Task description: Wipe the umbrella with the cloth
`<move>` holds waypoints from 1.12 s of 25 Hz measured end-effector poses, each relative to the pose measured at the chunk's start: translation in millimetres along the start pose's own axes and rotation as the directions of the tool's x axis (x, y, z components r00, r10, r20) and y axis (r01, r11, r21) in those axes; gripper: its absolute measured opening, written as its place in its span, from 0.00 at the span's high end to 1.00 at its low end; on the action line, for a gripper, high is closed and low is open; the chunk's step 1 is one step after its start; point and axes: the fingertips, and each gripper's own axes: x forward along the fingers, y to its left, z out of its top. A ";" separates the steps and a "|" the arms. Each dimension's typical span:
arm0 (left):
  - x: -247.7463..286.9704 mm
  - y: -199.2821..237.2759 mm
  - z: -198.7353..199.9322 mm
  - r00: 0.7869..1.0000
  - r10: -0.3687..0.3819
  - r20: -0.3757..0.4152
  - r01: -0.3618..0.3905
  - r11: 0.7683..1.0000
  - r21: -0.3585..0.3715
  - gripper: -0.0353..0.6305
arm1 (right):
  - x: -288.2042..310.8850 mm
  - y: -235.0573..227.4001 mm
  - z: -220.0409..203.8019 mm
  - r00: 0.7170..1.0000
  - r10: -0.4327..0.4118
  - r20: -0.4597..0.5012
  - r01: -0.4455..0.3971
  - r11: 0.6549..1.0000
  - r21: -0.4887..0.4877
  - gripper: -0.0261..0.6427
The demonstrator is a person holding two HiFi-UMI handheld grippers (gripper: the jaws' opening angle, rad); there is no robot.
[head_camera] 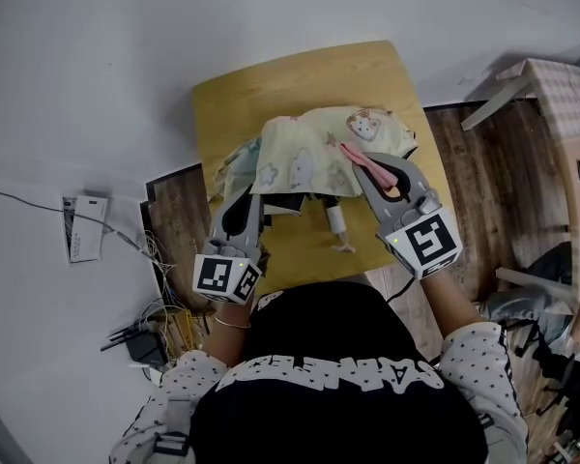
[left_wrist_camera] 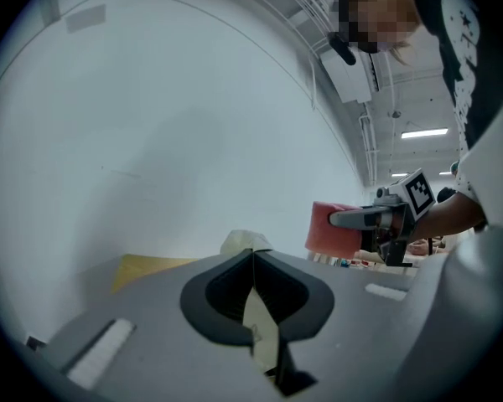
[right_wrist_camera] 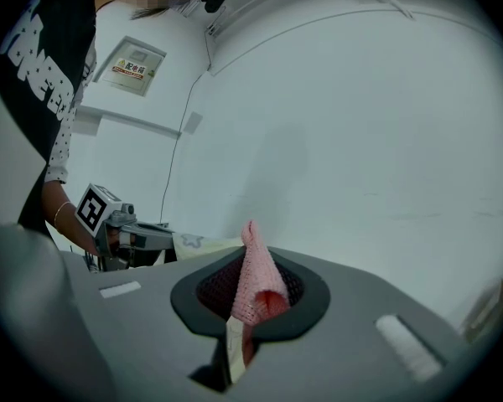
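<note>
A pale yellow umbrella (head_camera: 309,153) with cartoon prints lies loosely bunched on a small wooden table (head_camera: 271,90). Its white handle (head_camera: 337,222) points toward me. My left gripper (head_camera: 250,194) is at the canopy's near left edge, shut on a fold of the yellow fabric (left_wrist_camera: 256,321). My right gripper (head_camera: 378,164) hovers over the canopy's right side, shut on a pink cloth (head_camera: 362,157). In the right gripper view the cloth (right_wrist_camera: 256,280) stands up between the jaws. Across from it the left gripper (right_wrist_camera: 126,234) holds the fabric (right_wrist_camera: 193,243).
The table stands where grey floor meets wooden floor (head_camera: 483,182). Cables and a white box (head_camera: 85,226) lie on the floor at the left, with dark devices (head_camera: 140,341) near my left elbow. Pale furniture (head_camera: 546,90) stands at the upper right.
</note>
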 end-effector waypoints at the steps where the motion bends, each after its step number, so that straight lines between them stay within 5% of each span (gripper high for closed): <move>1: -2.0 3.0 -1.2 1.000 -0.002 0.001 0.002 1.000 -0.008 0.94 | 4.8 2.6 1.6 1.000 0.002 0.001 -0.002 1.000 -0.008 0.91; 17: -12.0 16.9 -11.1 0.999 -0.041 -0.007 0.041 0.998 -0.057 0.94 | 113.0 33.2 13.8 0.992 0.122 -0.037 -0.126 0.974 -0.186 0.91; 28: -11.8 23.0 -15.2 0.998 -0.061 -0.002 0.061 0.995 -0.073 0.94 | 138.7 64.7 -19.8 0.968 0.209 -0.139 -0.231 0.959 -0.166 0.91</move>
